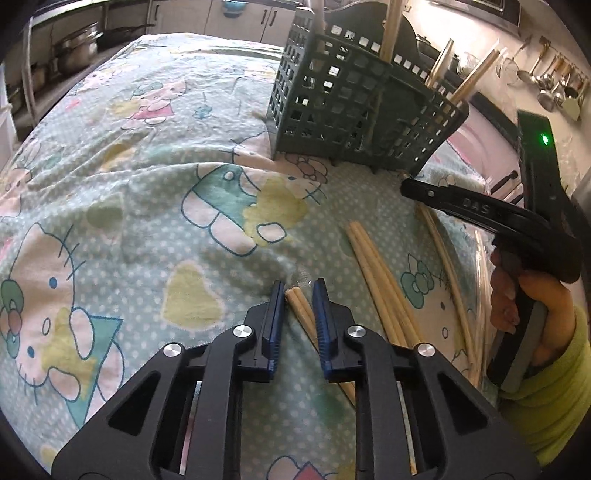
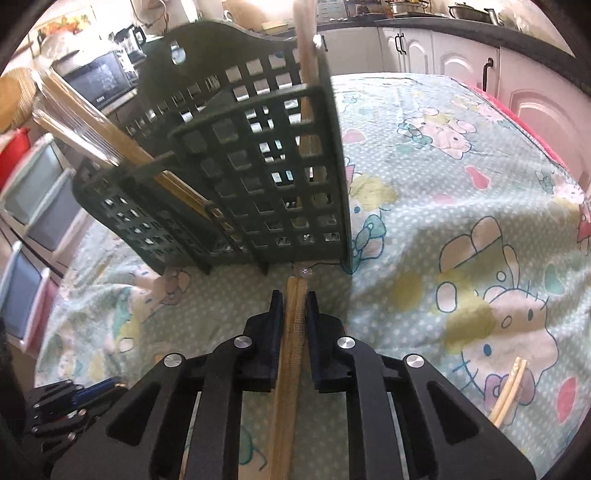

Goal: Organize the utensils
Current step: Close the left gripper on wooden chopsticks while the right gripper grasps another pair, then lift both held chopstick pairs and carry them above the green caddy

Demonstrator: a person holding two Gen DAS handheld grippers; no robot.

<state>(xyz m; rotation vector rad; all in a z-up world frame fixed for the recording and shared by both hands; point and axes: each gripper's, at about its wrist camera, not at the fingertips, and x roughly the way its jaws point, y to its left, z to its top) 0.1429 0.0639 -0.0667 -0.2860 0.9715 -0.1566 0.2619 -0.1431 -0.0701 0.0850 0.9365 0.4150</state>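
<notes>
A dark green slotted utensil basket [image 1: 354, 103] [image 2: 258, 166] stands on the cloth, with several wooden chopsticks [image 1: 391, 33] upright in its compartments. In the left wrist view my left gripper [image 1: 299, 286] is shut on the tips of a chopstick pair [image 1: 297, 302] lying on the cloth. Several loose chopsticks [image 1: 376, 277] lie just to its right. My right gripper [image 2: 294, 295] is shut on another chopstick pair [image 2: 291, 332] whose tips reach the basket's foot. The right gripper [image 1: 406, 182] also shows at the right of the left wrist view, low by the basket's corner, in a hand with a yellow-green sleeve.
A cartoon-cat patterned cloth [image 1: 147, 166] covers the table. A loose chopstick pair [image 2: 509, 391] lies at lower right. Pots [image 1: 77, 48] sit on shelves beyond the left edge, ladles [image 1: 550, 85] hang on the right wall, and a small oven [image 2: 99, 81] stands behind the basket.
</notes>
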